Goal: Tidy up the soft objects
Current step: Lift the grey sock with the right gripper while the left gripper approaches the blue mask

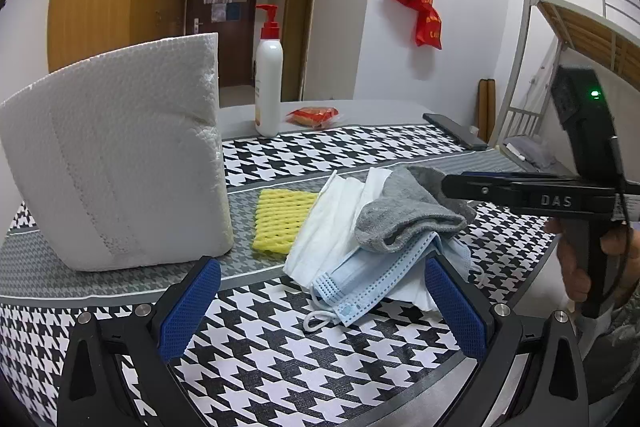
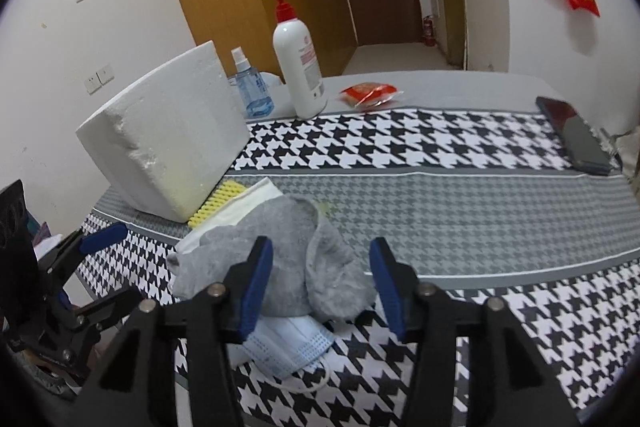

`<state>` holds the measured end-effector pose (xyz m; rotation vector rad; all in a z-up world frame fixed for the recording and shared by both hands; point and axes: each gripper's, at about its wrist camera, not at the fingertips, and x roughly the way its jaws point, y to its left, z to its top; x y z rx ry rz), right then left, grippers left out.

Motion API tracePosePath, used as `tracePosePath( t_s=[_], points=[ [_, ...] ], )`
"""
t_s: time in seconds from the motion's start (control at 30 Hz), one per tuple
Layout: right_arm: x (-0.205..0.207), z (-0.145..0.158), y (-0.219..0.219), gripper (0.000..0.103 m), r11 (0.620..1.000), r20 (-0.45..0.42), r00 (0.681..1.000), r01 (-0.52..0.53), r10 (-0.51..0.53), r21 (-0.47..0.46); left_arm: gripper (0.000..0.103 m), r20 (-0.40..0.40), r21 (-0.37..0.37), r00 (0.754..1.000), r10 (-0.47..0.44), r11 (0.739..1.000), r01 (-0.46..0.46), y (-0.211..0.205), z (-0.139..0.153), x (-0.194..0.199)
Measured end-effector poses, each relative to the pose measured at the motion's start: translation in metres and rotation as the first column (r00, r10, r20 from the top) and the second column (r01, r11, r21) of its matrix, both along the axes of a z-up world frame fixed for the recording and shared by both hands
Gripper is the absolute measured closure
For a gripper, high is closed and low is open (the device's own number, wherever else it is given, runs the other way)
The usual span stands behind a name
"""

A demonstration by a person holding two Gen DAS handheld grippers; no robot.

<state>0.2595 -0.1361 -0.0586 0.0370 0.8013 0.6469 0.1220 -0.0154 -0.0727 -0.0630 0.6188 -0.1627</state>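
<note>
Both grippers stand with jaws apart over a houndstooth table [image 2: 460, 195]. The right gripper [image 2: 322, 283] straddles a grey sock [image 2: 296, 251] without pressing it; the left gripper [image 1: 322, 297] holds nothing. The sock tops blue and white masks [image 1: 360, 279] beside a yellow sponge [image 1: 280, 219] and a foam block [image 1: 116, 155]. Beyond stands a pump bottle [image 2: 298, 63].

Black plastic left gripper [image 1: 322, 307] and right gripper [image 2: 322, 287] are showing ribbed blue pads, silver screws, "DAS" lettering, green LED.

Sock [image 1: 404, 213] atop masks [image 1: 360, 279] — foam block [image 1: 116, 163] leftward
</note>
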Motion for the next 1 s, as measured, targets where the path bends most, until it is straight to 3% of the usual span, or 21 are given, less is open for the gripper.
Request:
tracePosePath(
  t_s=[0.27, 0.43, 0.73, 1.0],
  points=[
    [0.014, -0.013, 0.003, 0.048, 1.000, -0.070, 0.997, -0.010, 0.011, 0.006, 0.001, 0.006, -0.014, 1.000, -0.006, 1.000, 0.006, 0.001, 0.003, -0.003],
    [0.018, -0.017, 0.004, 0.048, 1.000, -0.067, 0.998, -0.001, 0.000, -0.022, 0.001, 0.008, -0.013, 1.000, -0.006, 1.000, 0.006, 0.000, 0.003, -0.003],
    [0.017, -0.019, 0.002, 0.048, 0.996, -0.095, 0.993, -0.062, 0.068, 0.060, 0.001, 0.017, -0.016, 1.000, -0.002, 1.000, 0.002, 0.000, 0.005, -0.004],
    [0.018, -0.021, 0.006, 0.048, 0.995, -0.105, 0.990, -0.088, 0.092, 0.041, 0.001, 0.013, -0.012, 1.000, -0.001, 1.000, 0.001, -0.003, 0.006, -0.003]
  ],
)
